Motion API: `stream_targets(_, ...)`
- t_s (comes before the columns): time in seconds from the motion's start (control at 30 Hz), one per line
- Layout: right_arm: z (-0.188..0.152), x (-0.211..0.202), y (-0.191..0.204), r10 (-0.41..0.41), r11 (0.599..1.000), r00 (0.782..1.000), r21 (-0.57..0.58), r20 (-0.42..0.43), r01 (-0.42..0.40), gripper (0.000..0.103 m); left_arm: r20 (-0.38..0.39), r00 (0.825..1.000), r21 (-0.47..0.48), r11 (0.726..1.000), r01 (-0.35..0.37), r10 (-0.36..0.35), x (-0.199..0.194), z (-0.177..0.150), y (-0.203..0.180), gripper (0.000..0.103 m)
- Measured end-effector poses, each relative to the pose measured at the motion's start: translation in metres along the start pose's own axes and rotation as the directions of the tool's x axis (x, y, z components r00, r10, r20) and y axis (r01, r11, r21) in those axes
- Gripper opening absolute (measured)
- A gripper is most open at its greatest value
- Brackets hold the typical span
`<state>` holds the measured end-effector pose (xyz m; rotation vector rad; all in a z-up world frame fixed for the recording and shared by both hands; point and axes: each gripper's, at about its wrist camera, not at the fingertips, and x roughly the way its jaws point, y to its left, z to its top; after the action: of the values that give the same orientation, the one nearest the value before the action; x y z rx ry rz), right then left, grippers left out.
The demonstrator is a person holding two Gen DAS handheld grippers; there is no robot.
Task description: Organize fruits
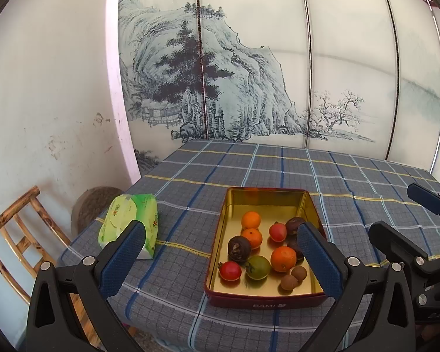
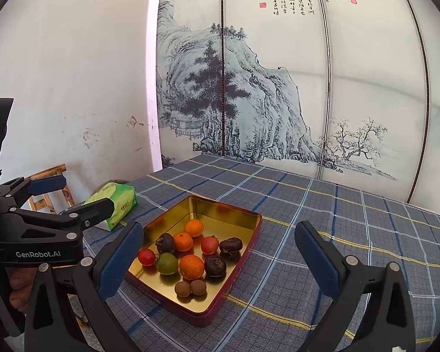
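Observation:
A red tin with a gold inside (image 1: 264, 202) (image 2: 220, 214) sits on the plaid tablecloth. It holds three oranges (image 1: 283, 259) (image 2: 191, 267), a green tomato (image 1: 258, 267) (image 2: 167, 263), red tomatoes (image 1: 230, 270) (image 2: 146, 256), dark brown fruits (image 1: 239, 248) (image 2: 215, 266) and two small brown longans (image 1: 293, 278) (image 2: 189, 288). My left gripper (image 1: 220, 252) (image 2: 76, 198) hovers open and empty at the tin's near side. To the tin's right, my right gripper (image 2: 220, 256) (image 1: 410, 223) is also open and empty.
A green pack of wipes (image 1: 132, 223) (image 2: 117, 199) lies at the table's left edge. A wooden chair (image 1: 14, 234) (image 2: 50, 193) stands beyond that edge. A painted folding screen (image 1: 249, 73) backs the table. A hand holds the left gripper's handle.

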<state>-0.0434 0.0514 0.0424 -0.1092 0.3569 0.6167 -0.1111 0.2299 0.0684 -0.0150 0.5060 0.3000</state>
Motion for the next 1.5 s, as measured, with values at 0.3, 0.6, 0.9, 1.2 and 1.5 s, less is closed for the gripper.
stream_targets(0.3, -0.0001, 0.0003, 0.0001, -0.001, 1.0, 1.0, 0.0, 0.0, 0.001, 0.103, -0.001, 1.0, -0.001, 1.0, 0.002, -0.002, 0.0001, -0.0045, -0.0048, 0.102)
stream_targets(0.6, -0.0004, 0.0003, -0.0002, -0.002, 1.0, 1.0, -0.002, 0.0, 0.002, 0.103, -0.003, 1.0, -0.001, 1.0, 0.001, -0.001, 0.0005, -0.0043, -0.0047, 0.102)
stream_targets(0.9, -0.0005, 0.0004, 0.0002, -0.004, 1.0, 1.0, 0.0, 0.0, 0.004, 0.103, -0.003, 1.0, -0.002, 1.0, 0.003, -0.003, 0.001, -0.0041, -0.0039, 0.102)
stream_targets(1.2, -0.0008, 0.0006, 0.0, -0.003, 1.0, 1.0, -0.001, -0.001, 0.003, 0.103, -0.006, 1.0, -0.004, 1.0, 0.003, -0.003, 0.0015, -0.0063, -0.0067, 0.103)
stream_targets(1.5, -0.0012, 0.0009, -0.0002, -0.002, 1.0, 1.0, 0.0, -0.002, 0.002, 0.103, -0.008, 1.0, -0.005, 1.0, 0.001, -0.001, 0.0024, -0.0074, -0.0067, 0.102)
